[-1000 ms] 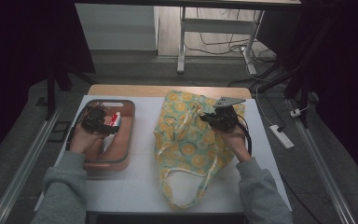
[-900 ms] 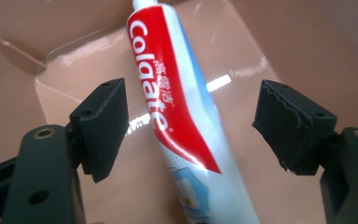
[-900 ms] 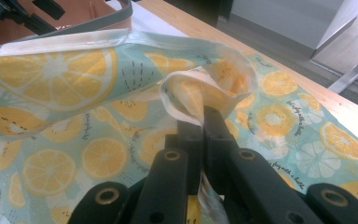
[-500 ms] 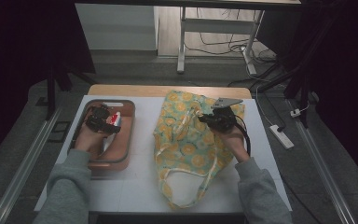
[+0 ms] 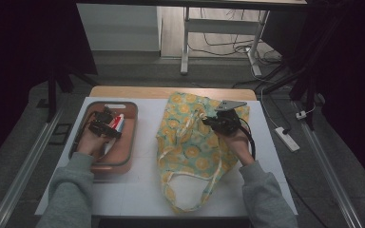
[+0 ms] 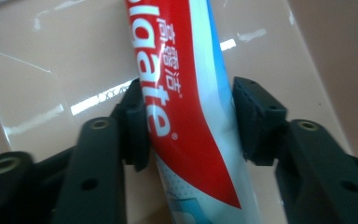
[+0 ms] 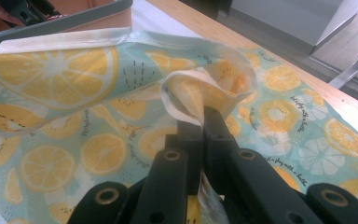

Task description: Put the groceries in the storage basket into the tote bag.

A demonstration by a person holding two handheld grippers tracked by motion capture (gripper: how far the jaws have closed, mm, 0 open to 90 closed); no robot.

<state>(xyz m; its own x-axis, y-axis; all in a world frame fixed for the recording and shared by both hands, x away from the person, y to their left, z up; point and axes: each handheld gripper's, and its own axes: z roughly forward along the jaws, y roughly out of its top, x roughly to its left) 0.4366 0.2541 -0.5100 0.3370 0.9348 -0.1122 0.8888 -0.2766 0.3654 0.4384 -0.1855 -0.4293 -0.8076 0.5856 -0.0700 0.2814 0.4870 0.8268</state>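
The toothpaste tube [image 6: 186,112] lies in the pink tray [image 5: 123,156] at the counter's [image 5: 142,190] left side, its printed face up. My left hand-held gripper [image 5: 103,127] reaches down into the tray; its jaws have just been closing, with the tube between them, and the pads [image 6: 137,126] now sit against both of its sides, so I judge the grasp made and the tube ready for lifting. My right hand-held gripper [image 7: 200,123], jaws pinched together on a fold of the lemon-print tote bag [image 5: 190,142], raises the fabric at the bag's mouth, presumably holding it open to receive the tube. Both forearms come in from the near edge, left wrist angled downward, right wrist over the bag.
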